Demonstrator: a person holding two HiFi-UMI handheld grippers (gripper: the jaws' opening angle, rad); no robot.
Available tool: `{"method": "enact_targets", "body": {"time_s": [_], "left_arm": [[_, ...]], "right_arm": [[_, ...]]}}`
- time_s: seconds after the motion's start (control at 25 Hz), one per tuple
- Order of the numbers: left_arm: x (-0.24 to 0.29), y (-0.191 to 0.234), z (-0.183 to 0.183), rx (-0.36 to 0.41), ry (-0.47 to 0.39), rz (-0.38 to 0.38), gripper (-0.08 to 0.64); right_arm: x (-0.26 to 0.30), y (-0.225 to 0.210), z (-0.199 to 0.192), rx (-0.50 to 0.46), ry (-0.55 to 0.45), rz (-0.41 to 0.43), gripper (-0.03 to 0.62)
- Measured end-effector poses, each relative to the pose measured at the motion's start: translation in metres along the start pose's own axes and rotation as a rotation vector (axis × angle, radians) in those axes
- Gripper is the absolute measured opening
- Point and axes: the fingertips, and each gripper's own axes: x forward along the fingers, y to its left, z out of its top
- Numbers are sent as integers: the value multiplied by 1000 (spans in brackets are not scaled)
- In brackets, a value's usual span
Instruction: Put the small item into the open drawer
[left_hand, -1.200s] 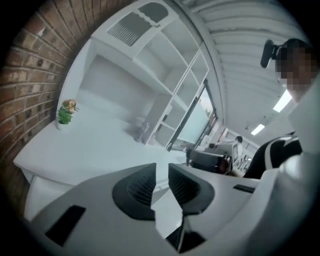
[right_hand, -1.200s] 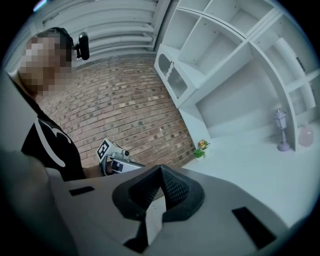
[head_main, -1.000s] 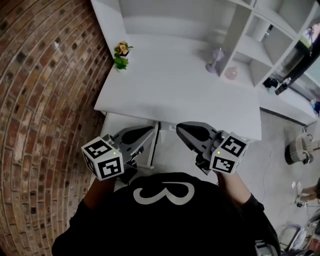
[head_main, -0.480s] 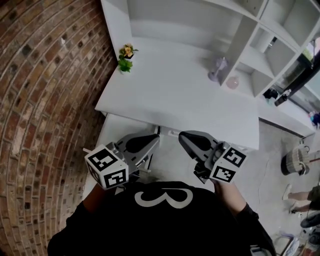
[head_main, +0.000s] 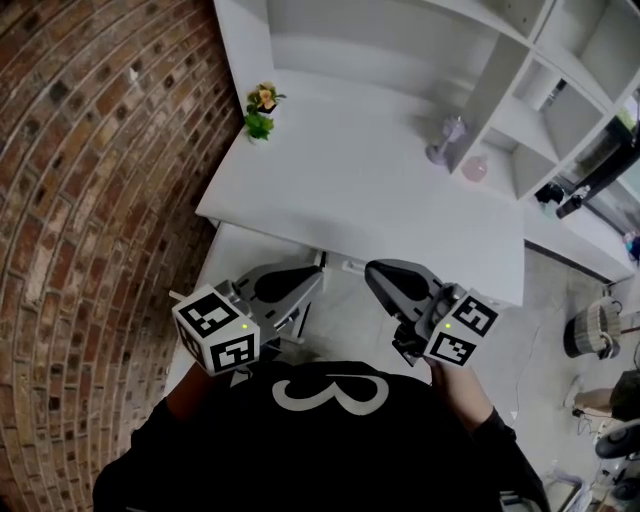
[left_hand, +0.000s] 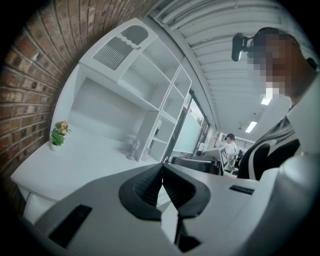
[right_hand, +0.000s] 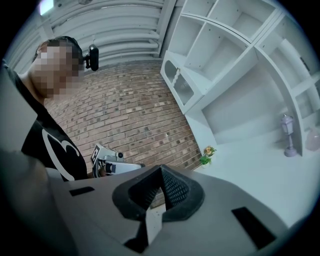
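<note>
Both grippers hover in front of a white desk (head_main: 360, 200), close to the person's chest. My left gripper (head_main: 319, 271) is shut with nothing between its pads (left_hand: 150, 187). My right gripper (head_main: 369, 269) is also shut and empty, its pads (right_hand: 172, 190) meeting at the tip. On the desk stand a small potted flower (head_main: 261, 110) at the far left, a purple lamp-shaped ornament (head_main: 443, 141) and a pink round item (head_main: 474, 168) by the shelving. I cannot make out an open drawer; a white surface (head_main: 235, 250) shows below the desk's front left edge.
A brick wall (head_main: 90, 200) runs along the left of the desk. White shelving (head_main: 520, 90) rises at the back and right. A basket (head_main: 592, 328) sits on the floor at the right, and another person stands far off in the left gripper view.
The view has shifted slightly, so the desk sits a little lower and further right. Both grippers stay shut, close together in front of the desk.
</note>
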Motion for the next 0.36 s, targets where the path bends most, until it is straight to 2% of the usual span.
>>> {"method": "enact_targets", "body": {"time_s": [0.36], "left_arm": [[3, 11, 2, 8, 6, 15, 3]], "right_arm": [[6, -10, 1, -1, -2, -6, 9]]}}
